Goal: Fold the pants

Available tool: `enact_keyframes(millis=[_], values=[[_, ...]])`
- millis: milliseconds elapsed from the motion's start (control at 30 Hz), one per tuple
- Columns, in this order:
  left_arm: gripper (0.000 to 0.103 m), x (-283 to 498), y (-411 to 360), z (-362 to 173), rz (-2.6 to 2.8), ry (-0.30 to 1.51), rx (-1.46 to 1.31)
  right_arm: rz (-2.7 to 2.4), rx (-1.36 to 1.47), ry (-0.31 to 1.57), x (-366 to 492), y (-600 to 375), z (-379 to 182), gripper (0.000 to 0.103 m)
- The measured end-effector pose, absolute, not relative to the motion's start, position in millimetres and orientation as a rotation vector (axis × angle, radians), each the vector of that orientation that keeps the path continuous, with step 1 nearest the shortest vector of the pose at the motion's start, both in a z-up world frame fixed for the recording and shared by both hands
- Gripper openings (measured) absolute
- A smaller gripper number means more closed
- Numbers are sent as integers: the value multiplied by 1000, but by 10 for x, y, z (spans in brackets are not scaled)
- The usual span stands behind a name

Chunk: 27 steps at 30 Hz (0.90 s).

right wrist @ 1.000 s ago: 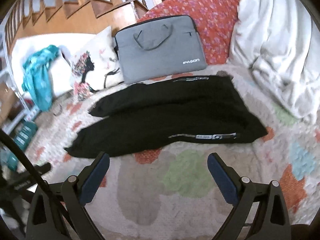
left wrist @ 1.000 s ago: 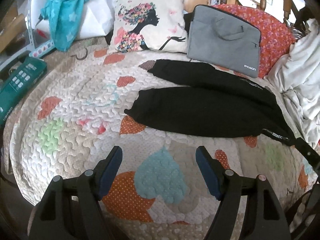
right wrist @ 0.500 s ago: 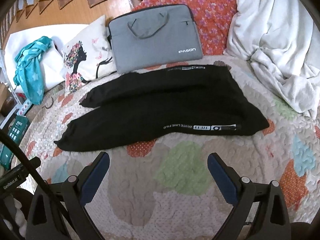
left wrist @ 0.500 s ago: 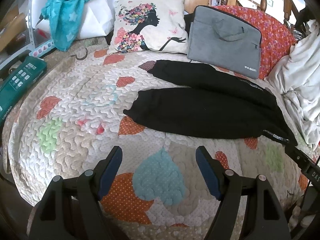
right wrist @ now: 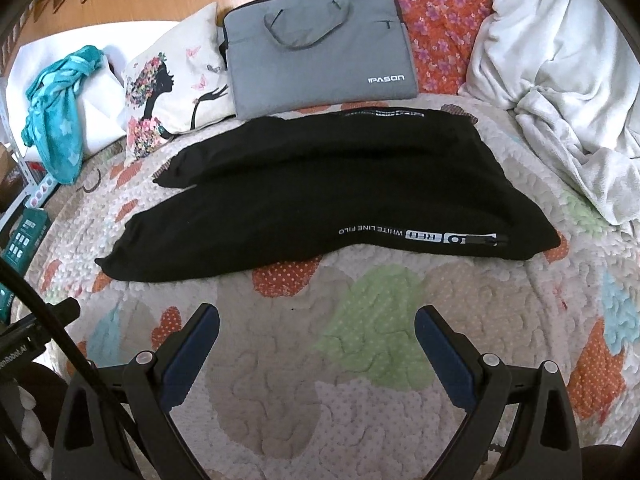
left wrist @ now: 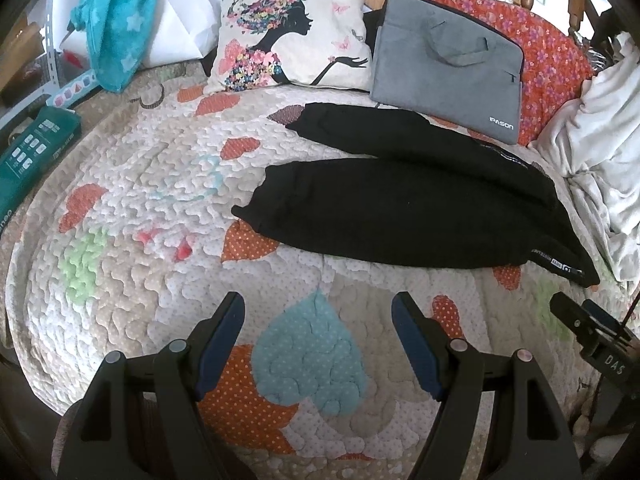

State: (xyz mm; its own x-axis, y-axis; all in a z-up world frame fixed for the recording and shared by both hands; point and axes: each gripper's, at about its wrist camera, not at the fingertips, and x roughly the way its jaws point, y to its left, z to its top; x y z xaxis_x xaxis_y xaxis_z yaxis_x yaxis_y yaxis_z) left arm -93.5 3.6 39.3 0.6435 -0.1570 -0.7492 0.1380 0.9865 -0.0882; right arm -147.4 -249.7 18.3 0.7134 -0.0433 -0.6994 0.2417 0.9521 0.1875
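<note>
— What's lying on the quilt (left wrist: 132, 216) there?

— One pair of black pants (right wrist: 320, 196), soft and matte, lying flat with both legs fanning out towards the pillow (right wrist: 172, 92). White lettering is running along the near hip.

— And behind the pants?

— One grey fabric laptop bag (right wrist: 320, 48) is leaning on a red flowered cushion (right wrist: 444, 12), and a crumpled white blanket (right wrist: 560, 80) is bunching up beside that. A teal towel (left wrist: 120, 20) is hanging past the pillow.

— The tongs?

— Both are hovering short of the pants, gaping wide, gripping nothing: left gripper (left wrist: 318, 312), right gripper (right wrist: 316, 324), each with two blue-padded fingers.
</note>
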Motion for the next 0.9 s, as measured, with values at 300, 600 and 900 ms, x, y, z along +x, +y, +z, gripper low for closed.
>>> enact_keyframes(millis=[300, 600, 900], values=[[75, -865, 87, 286, -165, 881, -31, -191, 267, 764, -1432, -2523, 105, 101], [75, -769, 225, 144, -174, 893, -76, -225, 276, 747, -1440, -2631, 36, 101], [75, -222, 747, 65, -222, 1037, -328, -213, 442, 713, -1450, -3143, 217, 101]])
